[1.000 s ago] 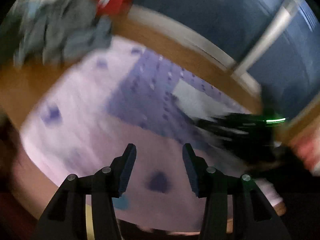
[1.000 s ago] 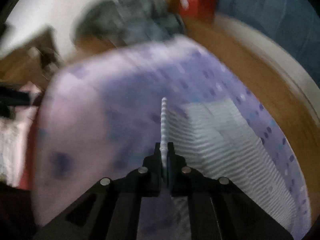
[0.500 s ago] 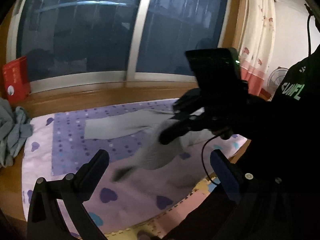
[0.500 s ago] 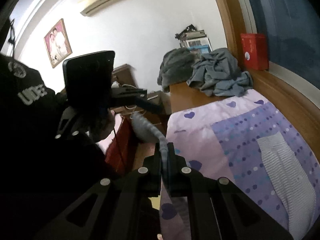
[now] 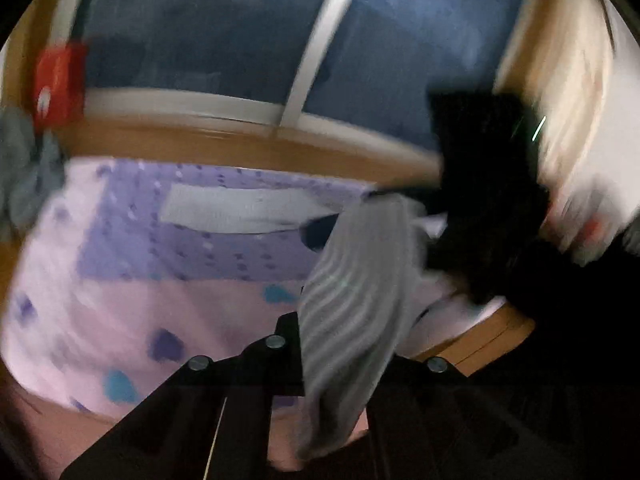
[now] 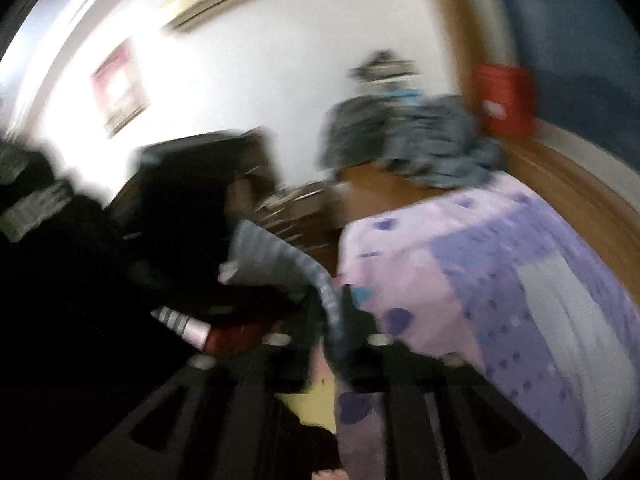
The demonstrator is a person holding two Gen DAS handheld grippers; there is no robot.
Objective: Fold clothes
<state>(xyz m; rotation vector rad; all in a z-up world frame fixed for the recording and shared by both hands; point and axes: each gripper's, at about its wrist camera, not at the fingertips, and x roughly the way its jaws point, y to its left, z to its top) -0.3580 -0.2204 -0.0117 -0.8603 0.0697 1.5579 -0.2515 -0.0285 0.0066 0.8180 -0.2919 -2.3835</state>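
i'm clamping my left claw (image 5: pixel 320 344) tight on the striped cloth (image 5: pixel 360 272), which is hanging above the bed's near edge (image 5: pixel 120 320), long axis running between claws. my right claw (image 6: pixel 340 320) has just been opening; blur hides whether it's gripping.

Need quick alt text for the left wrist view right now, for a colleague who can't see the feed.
Blurred left wrist view: the left gripper is shut on a grey striped garment that hangs over a pink and purple mat. A pale folded cloth lies on the mat below a dark window.
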